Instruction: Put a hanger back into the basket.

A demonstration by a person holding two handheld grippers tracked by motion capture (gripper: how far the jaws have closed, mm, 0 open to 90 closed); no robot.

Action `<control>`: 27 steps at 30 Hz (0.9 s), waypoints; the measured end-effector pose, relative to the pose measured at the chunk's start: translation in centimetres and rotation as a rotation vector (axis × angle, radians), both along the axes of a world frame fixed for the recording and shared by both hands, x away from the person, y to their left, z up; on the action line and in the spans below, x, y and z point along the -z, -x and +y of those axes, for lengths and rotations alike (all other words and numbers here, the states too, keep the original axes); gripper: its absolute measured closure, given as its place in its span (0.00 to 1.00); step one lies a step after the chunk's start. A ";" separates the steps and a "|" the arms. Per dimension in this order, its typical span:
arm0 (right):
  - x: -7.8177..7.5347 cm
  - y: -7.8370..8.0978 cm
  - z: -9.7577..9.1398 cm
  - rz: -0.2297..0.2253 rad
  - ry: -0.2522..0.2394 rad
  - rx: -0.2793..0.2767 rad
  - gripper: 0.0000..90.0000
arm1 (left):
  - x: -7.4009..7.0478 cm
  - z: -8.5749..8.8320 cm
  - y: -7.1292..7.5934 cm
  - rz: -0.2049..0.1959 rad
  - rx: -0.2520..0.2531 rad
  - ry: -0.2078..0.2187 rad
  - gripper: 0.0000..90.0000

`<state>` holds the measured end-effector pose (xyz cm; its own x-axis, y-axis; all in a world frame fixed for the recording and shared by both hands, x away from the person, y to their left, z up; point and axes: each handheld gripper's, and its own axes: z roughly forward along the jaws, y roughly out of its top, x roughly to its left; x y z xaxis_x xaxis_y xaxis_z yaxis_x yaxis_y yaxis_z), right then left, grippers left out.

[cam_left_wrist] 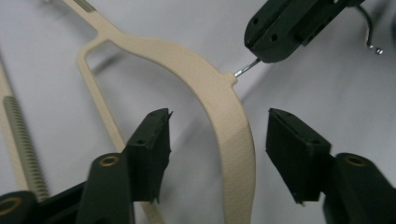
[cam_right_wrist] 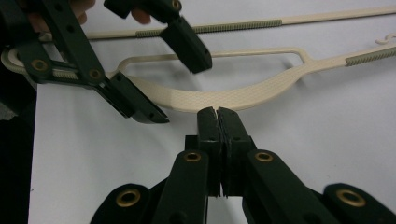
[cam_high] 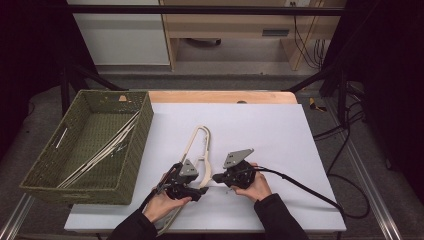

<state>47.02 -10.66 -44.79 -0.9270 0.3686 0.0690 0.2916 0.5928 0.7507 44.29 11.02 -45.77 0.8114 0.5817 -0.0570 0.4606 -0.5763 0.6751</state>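
A beige plastic hanger (cam_high: 201, 142) lies on the white table top (cam_high: 280, 135) in front of the person. My left gripper (cam_high: 200, 191) stands open astride the hanger's curved shoulder (cam_left_wrist: 226, 107); a gap shows on each side and neither pad touches it. My right gripper (cam_high: 216, 177) is shut. In the left gripper view its jaws (cam_left_wrist: 268, 37) pinch the hanger's thin metal hook wire (cam_left_wrist: 246, 68) where it leaves the neck. From the right gripper view, the closed right gripper (cam_right_wrist: 217, 113) meets the hanger's middle (cam_right_wrist: 224, 95), with the left gripper (cam_right_wrist: 175, 88) open over the arm beyond.
A green woven basket (cam_high: 145, 120) at the table's left holds several pale hangers (cam_high: 100, 152). A second beige bar with a ribbed strip (cam_right_wrist: 233, 25) lies beside the hanger, close to the left hand (cam_high: 162, 205). Cables run off the right gripper to the floor (cam_high: 310, 192).
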 end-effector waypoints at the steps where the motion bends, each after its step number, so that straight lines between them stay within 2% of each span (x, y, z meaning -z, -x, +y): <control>1: -0.2 0.1 0.0 -0.003 -0.002 0.004 1.00 | 0.1 -0.2 0.0 0.011 0.000 0.000 0.54; 5: -0.4 0.1 -0.2 -0.008 0.003 0.005 1.00 | 0.2 -0.6 -0.1 0.023 0.006 -0.004 0.66; 9: -0.7 0.2 -0.2 -0.012 -0.004 0.009 1.00 | 0.2 -0.8 -0.2 0.035 0.009 -0.018 0.72; 12: -0.9 0.3 -0.2 -0.017 0.000 0.016 1.00 | 0.2 -0.9 -0.1 0.047 0.007 -0.007 0.76; 19: -1.4 0.6 0.0 -0.029 0.021 0.018 0.99 | -0.1 -1.0 0.1 0.051 -0.014 -0.018 0.79; 22: -1.6 0.7 -0.1 -0.035 -0.002 0.019 0.99 | -0.4 -1.0 0.2 0.052 -0.026 -0.016 0.79; 23: -1.8 0.7 -0.2 -0.035 -0.019 0.027 0.95 | -0.5 -0.9 0.3 0.053 -0.029 -0.017 0.80; 27: -3.9 1.3 -1.5 -0.086 -0.106 0.059 0.81 | -0.9 -0.8 0.6 0.044 -0.040 -0.026 0.80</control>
<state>45.71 -12.18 -40.85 -0.9081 0.4175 0.0315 0.2553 0.4925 0.8320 43.67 10.25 -44.85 0.7847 0.6151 -0.0771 0.5126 -0.5739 0.6387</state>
